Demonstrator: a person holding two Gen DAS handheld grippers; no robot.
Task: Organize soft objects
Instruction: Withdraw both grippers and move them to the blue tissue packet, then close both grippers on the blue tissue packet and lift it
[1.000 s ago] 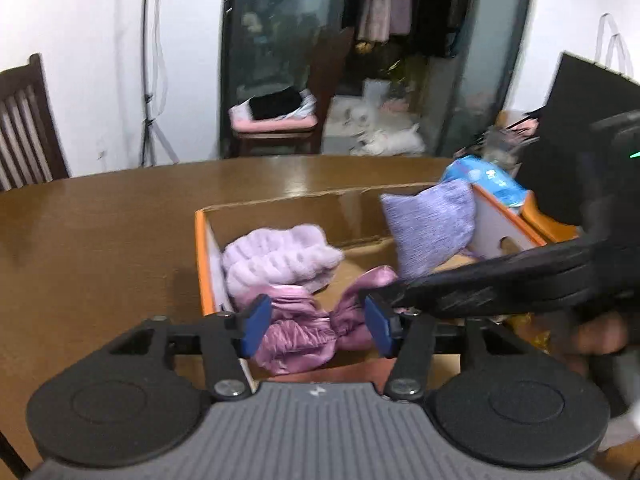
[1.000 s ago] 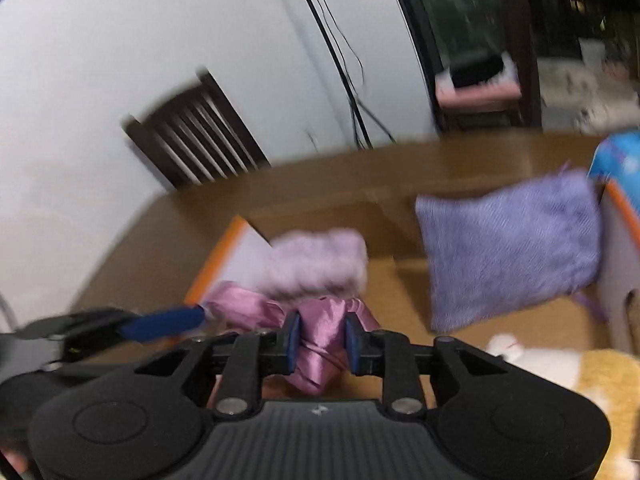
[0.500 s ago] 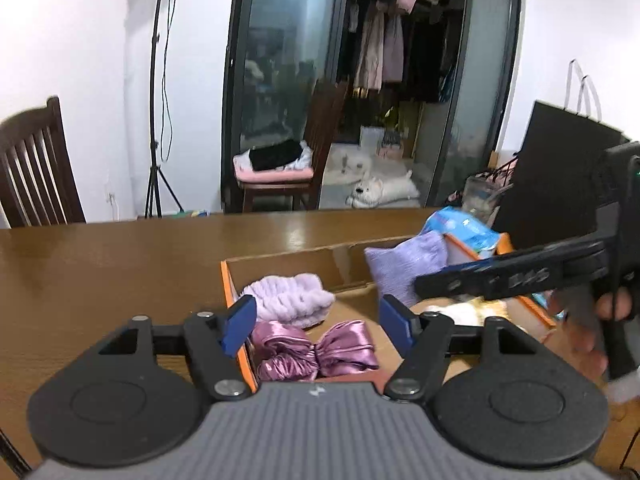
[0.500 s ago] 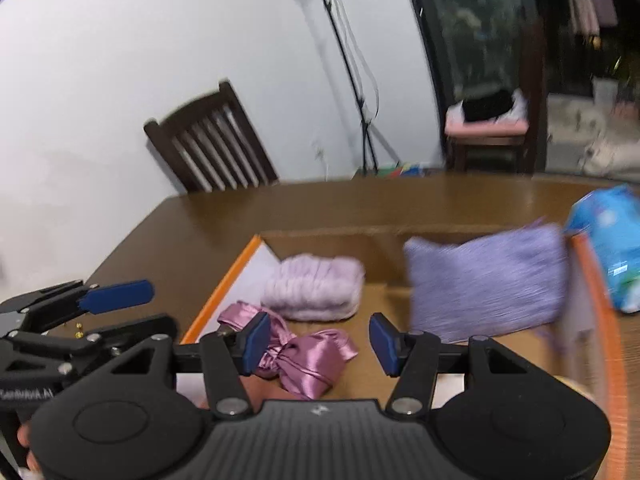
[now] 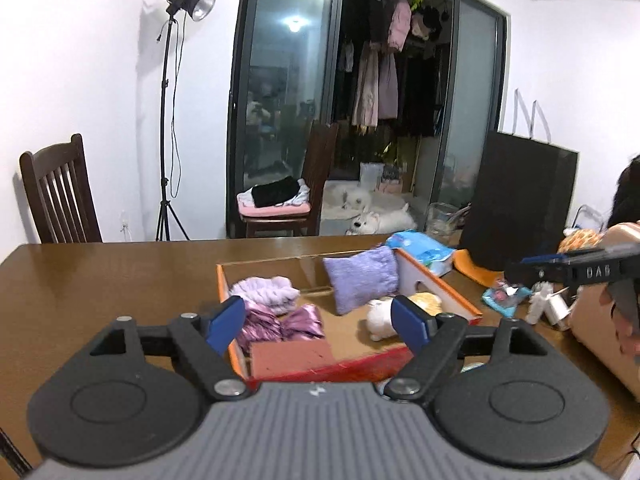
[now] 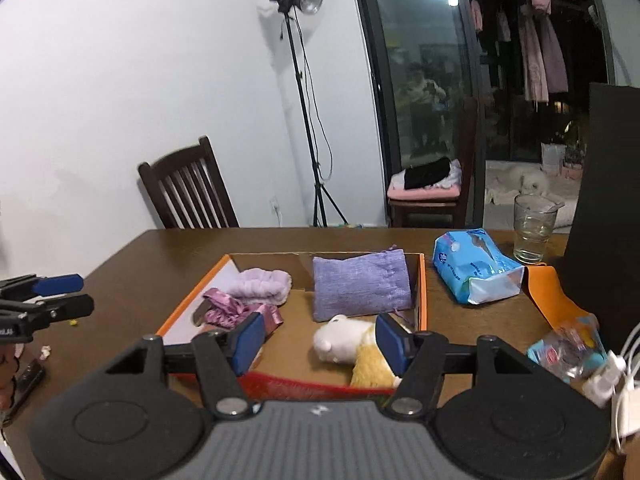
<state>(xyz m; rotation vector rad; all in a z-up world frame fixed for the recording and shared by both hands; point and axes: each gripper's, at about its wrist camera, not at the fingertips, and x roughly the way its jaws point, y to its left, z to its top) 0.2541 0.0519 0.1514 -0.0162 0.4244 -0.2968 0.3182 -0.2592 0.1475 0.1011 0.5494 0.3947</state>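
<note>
An orange-rimmed cardboard box (image 6: 422,292) (image 5: 444,284) sits on the brown table. Inside lie a fluffy lilac headband (image 6: 262,286) (image 5: 266,290), a pink satin bow (image 6: 232,310) (image 5: 284,322), a purple pouch (image 6: 360,286) (image 5: 362,280) leaning on the far wall, and a white and yellow plush toy (image 6: 352,346) (image 5: 384,314). My left gripper (image 5: 319,325) is open and empty, held back above the box's near edge. My right gripper (image 6: 321,340) is open and empty, also above the near edge. Each gripper shows at the side of the other's view.
A blue tissue pack (image 6: 476,268), a drinking glass (image 6: 534,228), a black bag (image 6: 608,200), an orange strip (image 6: 548,288), a small wrapped packet (image 6: 568,350) and white cables (image 6: 616,376) lie right of the box. A wooden chair (image 6: 188,188) and a light stand (image 6: 304,120) stand behind the table.
My right gripper let go of the pink bow and opened. Both grippers pulled back and up from the box. The bow now lies in the box.
</note>
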